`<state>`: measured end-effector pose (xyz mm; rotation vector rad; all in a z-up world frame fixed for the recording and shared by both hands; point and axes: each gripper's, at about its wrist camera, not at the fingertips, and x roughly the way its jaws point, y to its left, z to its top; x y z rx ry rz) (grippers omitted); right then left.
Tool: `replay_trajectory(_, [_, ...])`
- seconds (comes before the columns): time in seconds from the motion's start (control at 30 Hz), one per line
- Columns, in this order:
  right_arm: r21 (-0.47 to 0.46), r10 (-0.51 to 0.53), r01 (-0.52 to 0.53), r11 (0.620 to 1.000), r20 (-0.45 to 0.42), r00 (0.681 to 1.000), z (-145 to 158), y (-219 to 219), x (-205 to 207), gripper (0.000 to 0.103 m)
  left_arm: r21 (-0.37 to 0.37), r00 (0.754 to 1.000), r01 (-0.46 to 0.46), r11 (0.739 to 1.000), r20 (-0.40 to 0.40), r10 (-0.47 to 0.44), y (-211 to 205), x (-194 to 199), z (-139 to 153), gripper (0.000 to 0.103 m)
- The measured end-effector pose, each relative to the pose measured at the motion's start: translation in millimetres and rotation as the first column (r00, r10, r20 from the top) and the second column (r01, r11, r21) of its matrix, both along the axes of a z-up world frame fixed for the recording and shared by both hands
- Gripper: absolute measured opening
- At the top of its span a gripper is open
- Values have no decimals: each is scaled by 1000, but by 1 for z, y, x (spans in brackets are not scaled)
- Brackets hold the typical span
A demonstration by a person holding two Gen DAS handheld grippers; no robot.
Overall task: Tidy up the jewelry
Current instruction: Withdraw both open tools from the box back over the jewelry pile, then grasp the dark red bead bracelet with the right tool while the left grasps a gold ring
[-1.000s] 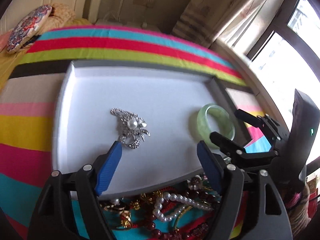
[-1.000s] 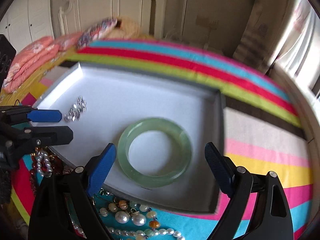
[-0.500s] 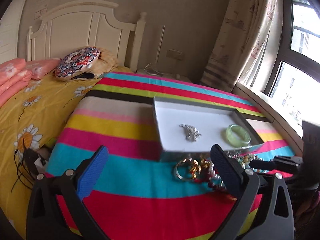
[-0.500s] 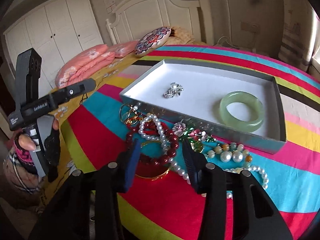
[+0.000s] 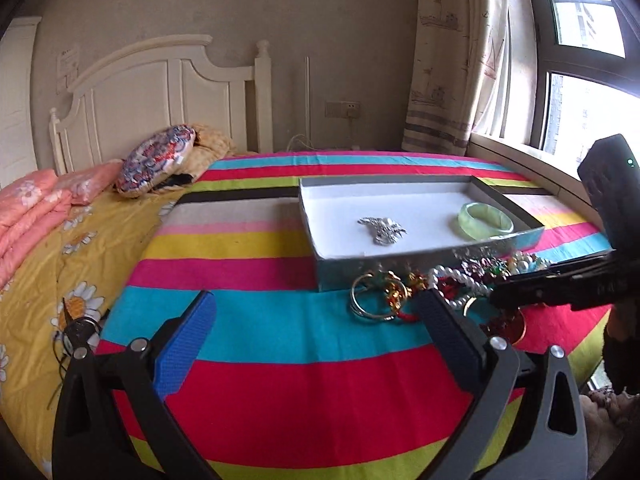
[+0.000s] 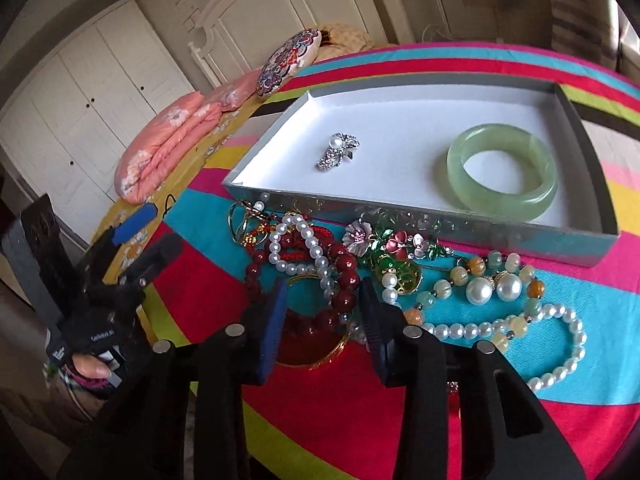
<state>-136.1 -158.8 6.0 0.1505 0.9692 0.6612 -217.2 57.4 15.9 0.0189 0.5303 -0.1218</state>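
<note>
A grey box with a white floor (image 6: 400, 136) (image 5: 420, 204) lies on the striped blanket. In it lie a silver pearl brooch (image 6: 338, 151) (image 5: 382, 229) and a green jade bangle (image 6: 502, 170) (image 5: 486, 221). A heap of jewelry lies before the box: a red bead bracelet (image 6: 340, 276), a white pearl strand (image 6: 304, 248), flower brooches (image 6: 384, 240), a mixed bead necklace (image 6: 492, 288), gold rings (image 5: 370, 300). My right gripper (image 6: 324, 316) is partly open, low over the red beads, holding nothing. My left gripper (image 5: 320, 330) is open and empty, back from the heap.
The bed carries a striped blanket (image 5: 280, 360), a yellow flowered sheet (image 5: 48, 264), pink folded quilts (image 6: 168, 148) and a round patterned cushion (image 5: 158, 160). A white headboard (image 5: 160, 92) stands behind. A window and curtain (image 5: 448, 60) are at the right. White wardrobes (image 6: 80, 96) stand at the left.
Both grippers pulled back from the box, leaving brooch and bangle inside. The right gripper narrowed and dropped toward the red beads. The left gripper stays wide open, farther back.
</note>
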Motion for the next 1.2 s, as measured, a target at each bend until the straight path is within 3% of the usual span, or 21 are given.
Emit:
replay_trajectory(0.1, [35,-28,28,999,8,1000,-1,-7,1,14,-77,998,30,997,-52,-34,7,8,-2,101])
replay_trajectory(0.23, [33,-28,24,999,118,993,13,-6,-11,14,-108,990,50,993,-129,-64,5,21,-8,86])
replay_trajectory(0.43, [52,-7,-4,999,196,981,34,3,-20,14,-24,982,76,997,-171,-79,-16,30,-17,82])
replay_trajectory(0.7, [109,-15,-16,994,278,960,70,1,-34,14,-32,972,97,995,-211,-101,-27,47,-18,81])
replay_trajectory(0.83, [118,-23,-15,993,314,949,84,-1,-38,14,-85,959,97,992,-259,-116,-24,61,-23,61])
replay_trajectory(0.9, [115,-22,-17,993,325,945,87,-3,-41,14,-105,956,97,990,-265,-122,-22,65,-22,55])
replay_trajectory(0.97, [110,-23,-14,994,329,944,87,-3,-42,14,-141,950,118,983,-271,-153,-21,67,-21,38])
replay_trajectory(1.1, [95,-22,-10,995,331,944,85,-2,-45,14,-154,966,119,981,-211,-151,-18,59,-15,38])
replay_trajectory(1.2, [96,-29,-2,995,329,944,85,-3,-44,14,-113,978,131,985,-149,-147,-22,46,-4,38])
